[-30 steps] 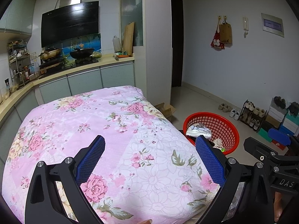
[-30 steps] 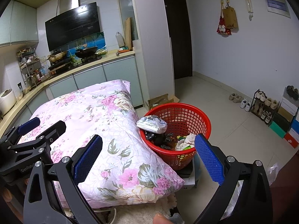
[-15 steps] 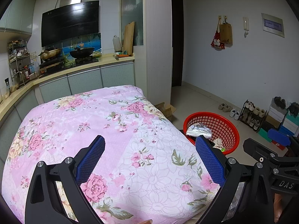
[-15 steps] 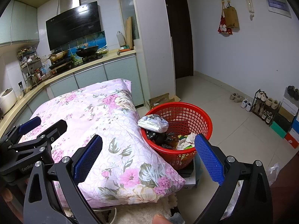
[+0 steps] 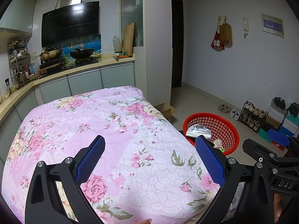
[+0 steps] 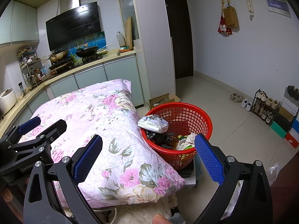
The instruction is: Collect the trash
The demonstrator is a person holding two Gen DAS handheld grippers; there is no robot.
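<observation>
While both the left tongs and right tongs hang spread wide and empty, a floral quilt lies beneath them. At two o'clock of the left tongs stands the red basket, trash piled inside, touching the quilt's edge on the tiled floor.

A big pink blanket with flowers covers the middle of the room. Behind it is a long kitchen counter with a black wok and a gold pan on the stove. A wooden board leans on the wall. Shoes sit on a small rack by the far wall, and two bags hang above on hooks
</observation>
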